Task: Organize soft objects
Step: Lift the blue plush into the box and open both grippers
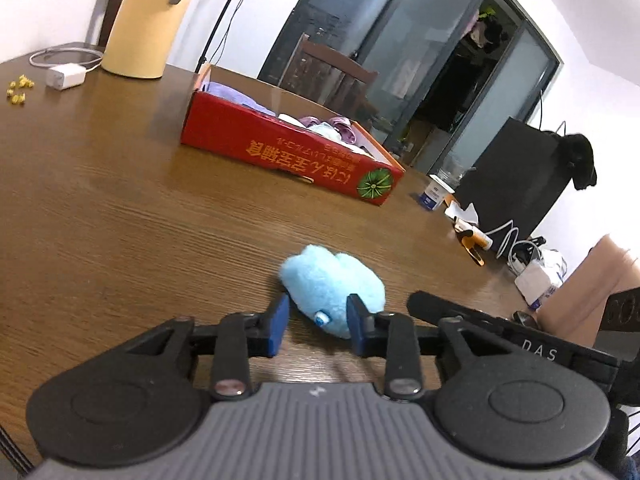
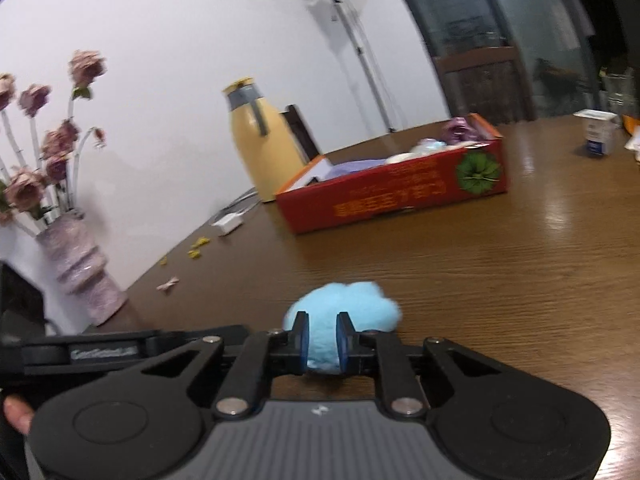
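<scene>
A light blue plush toy point(image 1: 332, 280) is low over the brown wooden table point(image 1: 120, 220), just in front of both grippers. My right gripper point(image 2: 322, 344) is shut on it, and its blue pads squeeze the near part of the toy point(image 2: 348, 304). My left gripper point(image 1: 318, 326) stands open around the same toy. Its right pad touches the fluff and a sliver of table shows beside its left pad. Farther back stands an open red cardboard box point(image 1: 280, 148) with purple and pale soft things inside, also seen in the right wrist view point(image 2: 392, 196).
A yellow jug point(image 1: 148, 20) and a white charger point(image 1: 64, 76) stand behind the box. A vase of pink flowers point(image 2: 80, 264) is at the left table edge. A small white carton point(image 1: 434, 194), cables point(image 1: 512, 240) and a black box point(image 1: 516, 184) crowd the right side.
</scene>
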The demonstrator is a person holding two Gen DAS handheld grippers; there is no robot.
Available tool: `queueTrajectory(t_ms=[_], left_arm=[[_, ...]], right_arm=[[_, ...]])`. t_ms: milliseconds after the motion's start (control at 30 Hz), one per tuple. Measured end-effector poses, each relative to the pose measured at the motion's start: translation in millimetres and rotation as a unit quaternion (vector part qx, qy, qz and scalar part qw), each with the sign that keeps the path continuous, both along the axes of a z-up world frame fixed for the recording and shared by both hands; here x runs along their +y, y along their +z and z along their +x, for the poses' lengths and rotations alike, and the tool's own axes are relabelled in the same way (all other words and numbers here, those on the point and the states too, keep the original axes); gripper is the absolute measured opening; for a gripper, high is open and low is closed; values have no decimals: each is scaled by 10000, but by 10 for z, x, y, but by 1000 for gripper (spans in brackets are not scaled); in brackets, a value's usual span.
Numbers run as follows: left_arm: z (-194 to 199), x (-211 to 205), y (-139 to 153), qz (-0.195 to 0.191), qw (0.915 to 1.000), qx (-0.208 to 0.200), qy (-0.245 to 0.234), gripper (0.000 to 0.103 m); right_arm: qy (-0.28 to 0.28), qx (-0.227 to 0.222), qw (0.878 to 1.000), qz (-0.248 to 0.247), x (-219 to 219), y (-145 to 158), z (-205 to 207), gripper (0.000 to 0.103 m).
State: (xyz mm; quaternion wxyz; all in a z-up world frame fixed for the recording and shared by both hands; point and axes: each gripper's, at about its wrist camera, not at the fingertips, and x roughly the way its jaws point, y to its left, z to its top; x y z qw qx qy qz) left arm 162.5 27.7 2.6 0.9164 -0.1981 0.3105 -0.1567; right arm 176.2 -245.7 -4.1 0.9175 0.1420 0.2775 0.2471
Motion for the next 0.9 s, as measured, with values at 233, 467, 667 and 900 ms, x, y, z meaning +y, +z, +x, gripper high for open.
queueTrajectory(t_ms=[233, 467, 667, 900], left_arm=[[238, -34, -58, 93, 9999, 6, 107, 49], [579, -63, -113, -37, 9998, 152, -80, 49], [719, -144, -220, -34, 9994, 258, -244, 42], [718, -83, -294, -369, 9986, 350, -168, 41]], right_arm=[[-163, 169, 9996, 132, -54, -137, 103, 46], [-143, 374, 9988, 299, 49, -253, 305, 45], [-173, 633, 9958, 632, 25, -363, 478, 42], [-66, 780, 9934, 833, 4, -416, 575, 41]])
